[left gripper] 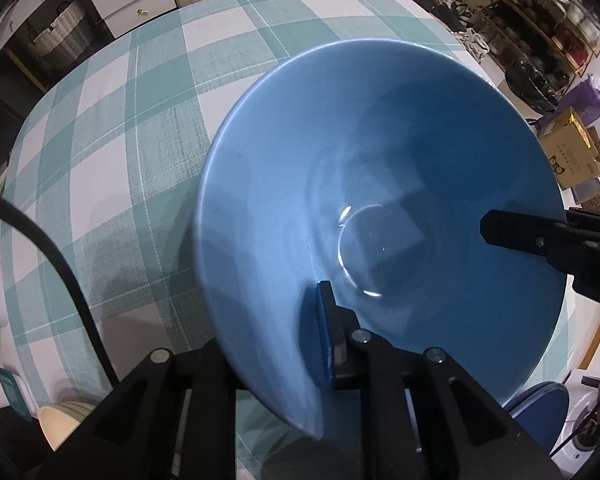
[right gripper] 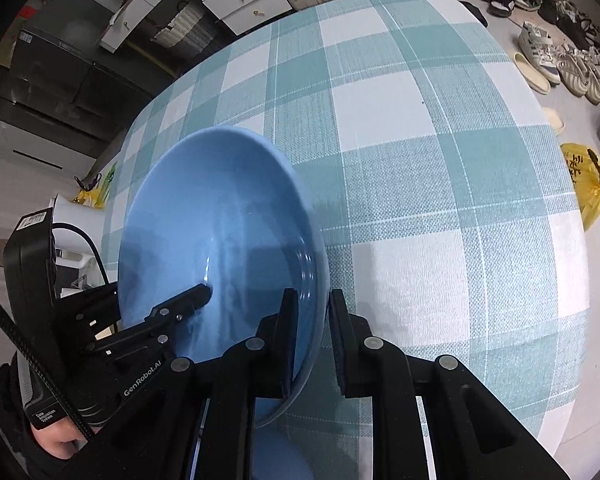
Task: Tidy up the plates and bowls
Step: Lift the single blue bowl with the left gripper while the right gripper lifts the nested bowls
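A light blue bowl [left gripper: 380, 184] is held tilted above the checked table; it also shows in the right wrist view [right gripper: 220, 216]. My left gripper [left gripper: 284, 344] is shut on its near rim, one blue-padded finger [left gripper: 326, 340] inside the bowl. My right gripper [right gripper: 312, 336] straddles the opposite rim, one finger inside and one outside, with a gap on the outer side. The right gripper's finger [left gripper: 540, 240] shows over the bowl's right rim in the left wrist view. The left gripper's finger [right gripper: 180, 304] shows inside the bowl in the right wrist view.
The teal and white checked tablecloth [right gripper: 440, 168] spreads beyond the bowl. A darker blue plate [left gripper: 540, 412] lies under the bowl at lower right. A cream bowl [left gripper: 60, 424] sits at lower left. A shoe rack [left gripper: 540, 28] and a cardboard box [left gripper: 572, 152] stand off the table.
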A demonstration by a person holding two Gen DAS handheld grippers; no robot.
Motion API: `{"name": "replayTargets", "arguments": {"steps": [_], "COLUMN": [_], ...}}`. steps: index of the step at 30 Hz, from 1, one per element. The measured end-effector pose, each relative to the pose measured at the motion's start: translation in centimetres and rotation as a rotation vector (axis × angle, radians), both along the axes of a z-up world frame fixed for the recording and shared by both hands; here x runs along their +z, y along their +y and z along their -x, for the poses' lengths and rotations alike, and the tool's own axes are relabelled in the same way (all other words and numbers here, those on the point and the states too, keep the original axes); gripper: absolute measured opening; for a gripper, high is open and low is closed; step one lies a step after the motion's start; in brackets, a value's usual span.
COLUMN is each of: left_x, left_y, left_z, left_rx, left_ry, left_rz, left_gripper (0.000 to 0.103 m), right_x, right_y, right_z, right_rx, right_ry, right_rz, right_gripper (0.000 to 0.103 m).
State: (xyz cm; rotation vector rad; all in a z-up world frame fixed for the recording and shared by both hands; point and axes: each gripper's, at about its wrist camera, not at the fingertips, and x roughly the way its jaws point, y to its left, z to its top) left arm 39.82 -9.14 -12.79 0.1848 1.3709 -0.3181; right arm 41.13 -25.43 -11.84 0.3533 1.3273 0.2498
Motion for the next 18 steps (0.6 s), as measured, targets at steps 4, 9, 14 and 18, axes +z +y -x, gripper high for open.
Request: {"name": "replayTargets", "arguments": {"steps": [4,9,14,18], "left_x": [0.5,0.3,0.3,1.9], "left_y": [0.0,0.2,0.1,0.2], "left_z": [0.1,0.3,0.4,0.2], "left_rx": [0.002,0.001,0.013,0.024], "left_ry": [-0.002,0.006,0.008,-0.018], "left_rz": [-0.005,-0.012,0.006,0.019], "left_gripper": [0.017,0.017,0.017,0.017], "right_x": [0.4,0.1,0.7,2.8], "right_y": [-0.3,0.0,0.3,0.3], "right_z": [0.3,0.5,0.3,0.3], "right_rx": [-0.001,0.004,0.004,-0.002], "right_ry": [-0.008,0.007,-0.019,-0.065], "right_rz": [-0.008,0.001,0.008,0.008], "right_gripper": [0.014,0.014,0.014,0.014]}}
